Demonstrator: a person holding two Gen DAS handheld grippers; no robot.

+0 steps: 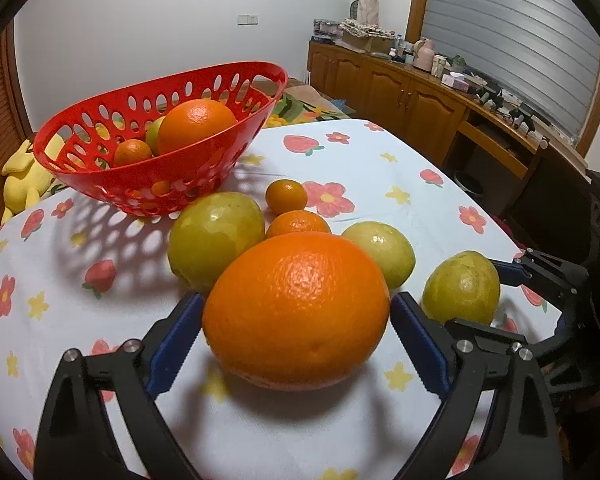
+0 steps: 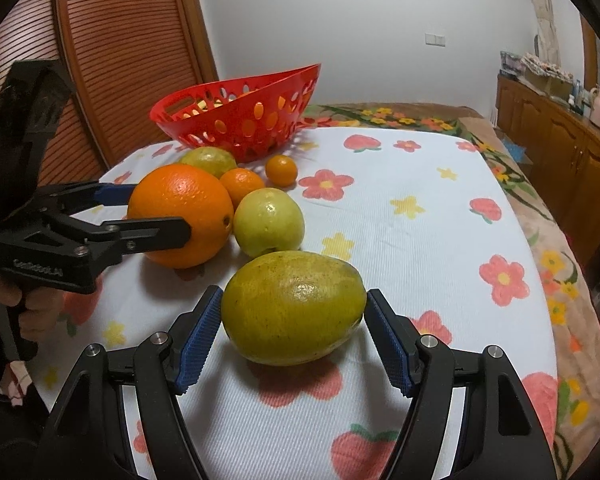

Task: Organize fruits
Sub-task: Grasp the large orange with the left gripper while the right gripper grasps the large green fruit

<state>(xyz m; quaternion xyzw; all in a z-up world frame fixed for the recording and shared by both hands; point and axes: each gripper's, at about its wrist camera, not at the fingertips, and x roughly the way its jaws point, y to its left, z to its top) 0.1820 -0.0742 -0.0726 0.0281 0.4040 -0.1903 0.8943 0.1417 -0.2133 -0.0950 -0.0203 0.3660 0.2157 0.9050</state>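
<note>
Closest thing on my left feed is the big orange (image 1: 296, 308), sitting on the tablecloth (image 1: 380, 168) right between the blue pads of my left gripper (image 1: 296, 344). The jaws are spread wide around it and I see a thin gap on each side, so it isn't gripped. On the right feed, my right gripper (image 2: 294, 340) brackets a yellow-green fruit (image 2: 292, 306) lying on its side; the pads sit right at its ends, but honestly I can't tell if they press on it or just frame it. Crowding the orange from behind: a large green fruit (image 1: 216, 236), a mandarin (image 1: 298, 224), a tiny kumquat-looking one (image 1: 286, 196) and a pale green fruit (image 1: 380, 252), all bunched tight. The red basket (image 1: 100, 176) stands past them near the far left corner of the table, already holding an orange (image 1: 196, 122) and some smaller fruit. The right view shows something the left one doesn't: a hand (image 2: 4, 300) on the left gripper's handle and the slatted wooden door (image 2: 120, 60) behind. The left view alone catches the wooden sideboard (image 1: 400, 92) cluttered with stuff. Plenty of bare cloth to the right, up to the table's edge.
</note>
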